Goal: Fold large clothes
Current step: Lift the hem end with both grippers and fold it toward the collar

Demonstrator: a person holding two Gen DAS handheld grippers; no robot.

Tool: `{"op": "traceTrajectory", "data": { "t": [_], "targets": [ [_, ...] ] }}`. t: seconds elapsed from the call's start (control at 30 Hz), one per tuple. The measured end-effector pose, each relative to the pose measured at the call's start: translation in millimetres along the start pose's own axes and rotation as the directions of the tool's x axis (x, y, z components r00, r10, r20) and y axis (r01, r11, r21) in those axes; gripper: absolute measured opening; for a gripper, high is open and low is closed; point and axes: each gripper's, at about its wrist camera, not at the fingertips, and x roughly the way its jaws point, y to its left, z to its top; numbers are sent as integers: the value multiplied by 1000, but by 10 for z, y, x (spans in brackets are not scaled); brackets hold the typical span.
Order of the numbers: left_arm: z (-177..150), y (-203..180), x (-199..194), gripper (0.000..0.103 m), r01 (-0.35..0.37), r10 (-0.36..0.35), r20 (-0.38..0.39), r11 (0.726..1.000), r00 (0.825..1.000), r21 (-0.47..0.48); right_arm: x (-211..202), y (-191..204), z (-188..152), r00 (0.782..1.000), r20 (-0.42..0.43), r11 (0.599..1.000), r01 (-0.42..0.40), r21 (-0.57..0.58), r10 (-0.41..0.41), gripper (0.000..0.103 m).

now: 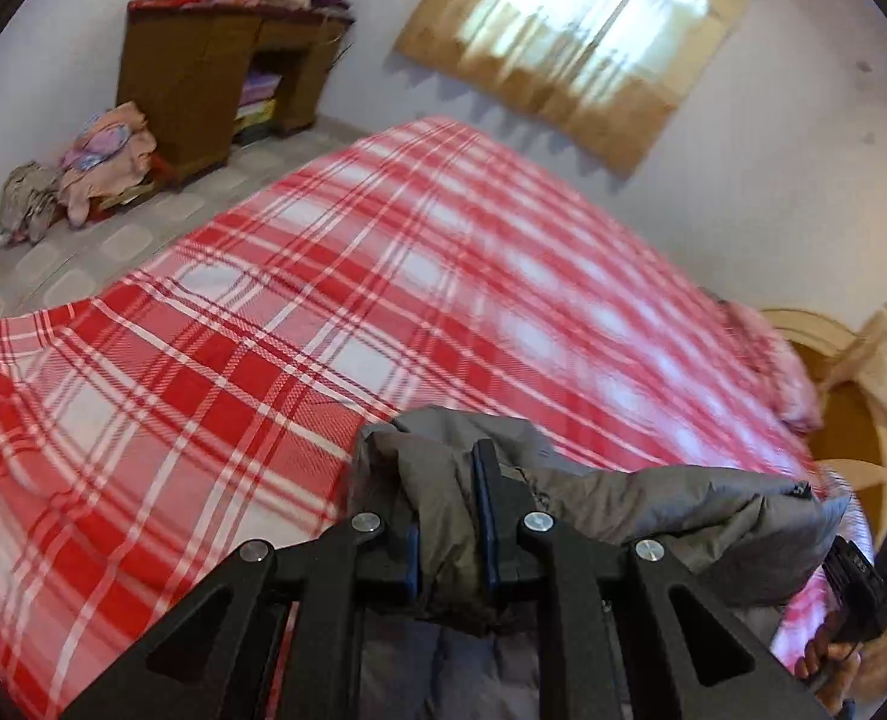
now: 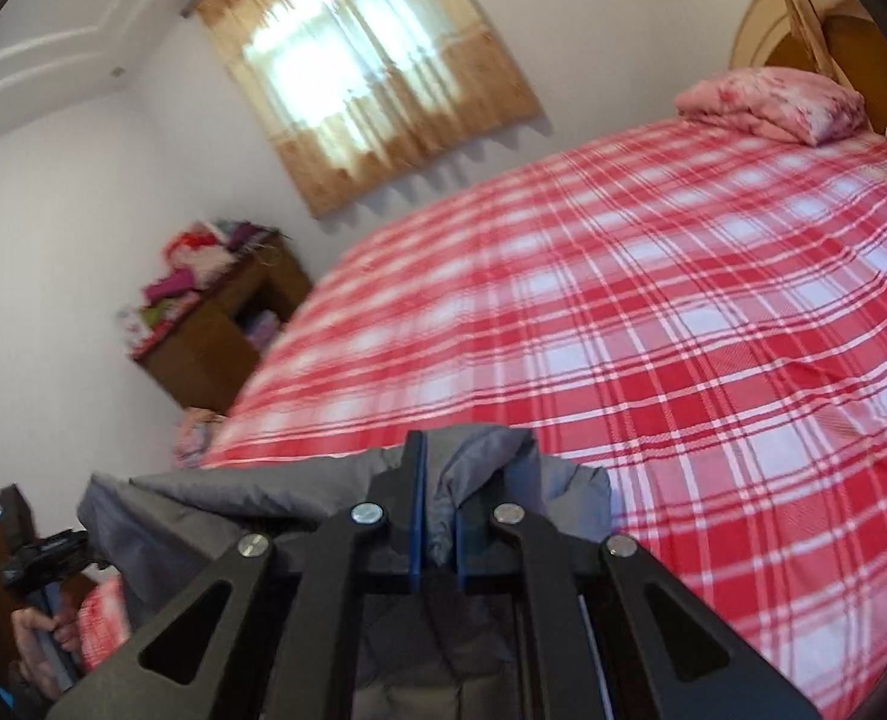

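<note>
Grey padded cloth fills the near edge of both views: a jacket [image 1: 653, 504], held up over the near edge of the bed [image 1: 335, 276]. The left gripper [image 1: 449, 516] is clamped on a bunched fold of it, blue pads pressed against the fabric on both sides, and the cloth runs off to the right toward the other hand [image 1: 827, 654]. The right gripper [image 2: 440, 510] is likewise closed on a pinch of the jacket [image 2: 263, 486], with a small peak of cloth standing up between its jaws; from there the edge stretches left toward the left hand [image 2: 38, 624].

The bed carries a red-and-white plaid sheet [image 2: 653, 300] lying flat. A pink pillow [image 2: 773, 102] sits at its far right end, against a wooden headboard [image 2: 851, 54]. On the far wall hangs a window with tan curtains [image 2: 377, 72]. In the far left corner stands a brown cabinet [image 1: 203, 84] heaped with coloured cloth, with more clothes [image 1: 101, 162] piled on the floor beside it.
</note>
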Motion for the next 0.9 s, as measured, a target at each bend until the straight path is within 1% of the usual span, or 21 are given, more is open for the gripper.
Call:
{"op": "traceTrajectory", "data": {
  "t": [0.1, 0.17, 0.23, 0.3, 0.33, 0.37, 0.4, 0.43, 0.47, 0.53, 0.57, 0.6, 0.63, 0.67, 0.7, 0.73, 0.77, 0.8, 0.83, 0.87, 0.9],
  "targets": [
    [30, -8, 418, 15, -59, 59, -25, 998, 998, 23, 382, -104, -86, 998, -26, 998, 59, -7, -59, 10],
    [44, 20, 622, 15, -84, 85, -40, 996, 996, 24, 589, -171, -128, 995, -45, 996, 90, -8, -90, 11],
    [49, 72, 769, 16, -91, 92, -58, 996, 994, 10, 727, -224, -178, 991, -55, 993, 118, -9, -118, 13],
    [42, 101, 885, 16, -85, 86, -82, 996, 993, 6, 854, -281, -236, 986, -78, 990, 144, -7, -144, 19],
    [39, 112, 928, 17, -79, 79, -95, 997, 992, 5, 911, -302, -259, 985, -88, 989, 146, -5, -146, 20],
    [32, 161, 977, 17, -57, 56, -113, 998, 992, -6, 959, -328, -291, 985, -99, 990, 141, -3, -140, 24],
    [30, 186, 998, 18, -34, 30, -124, 999, 992, -24, 1008, -378, -330, 985, -113, 991, 131, 6, -129, 26],
    [29, 252, 1014, 19, 11, -19, -138, 998, 990, -61, 1020, -432, -352, 986, -118, 993, 117, 24, -114, 26],
    [47, 371, 1022, 19, 73, -92, -152, 989, 984, -126, 1035, -463, -364, 987, -121, 993, 107, 41, -102, 27],
    [76, 534, 977, 23, 153, -191, -151, 960, 970, -235, 1027, -546, -383, 989, -133, 993, 77, 84, -65, 29],
    [106, 648, 907, 24, 203, -250, -126, 932, 960, -299, 1018, -566, -384, 989, -136, 993, 68, 95, -55, 30],
    [134, 699, 836, 27, 224, -271, -105, 919, 957, -325, 1021, -565, -388, 989, -140, 992, 59, 108, -43, 32],
    [178, 745, 727, 31, 223, -262, -77, 916, 962, -333, 999, -578, -381, 990, -140, 992, 50, 119, -34, 33],
    [214, 761, 643, 34, 208, -237, -53, 922, 970, -326, 992, -571, -370, 990, -139, 991, 46, 123, -29, 36],
    [266, 771, 502, 43, 179, -193, -15, 934, 981, -310, 942, -565, -344, 991, -133, 991, 40, 126, -23, 42],
    [308, 772, 371, 52, 158, -161, 16, 942, 987, -297, 892, -546, -320, 992, -123, 992, 35, 125, -19, 47],
    [349, 751, 219, 55, 137, -131, 39, 951, 991, -276, 794, -517, -279, 995, -101, 992, 30, 123, -18, 55],
    [364, 717, 139, 56, 122, -114, 46, 959, 992, -254, 710, -486, -237, 997, -78, 992, 23, 121, -14, 68],
    [380, 630, 19, 56, 97, -89, 52, 974, 995, -205, 577, -451, -185, 999, -46, 993, 25, 117, -20, 77],
    [375, 529, -74, 56, 75, -67, 54, 985, 996, -156, 425, -403, -133, 999, -7, 994, 33, 103, -32, 90],
    [357, 456, -122, 56, 59, -53, 54, 991, 997, -117, 291, -349, -88, 999, 23, 995, 43, 85, -45, 92]
  ]
}}
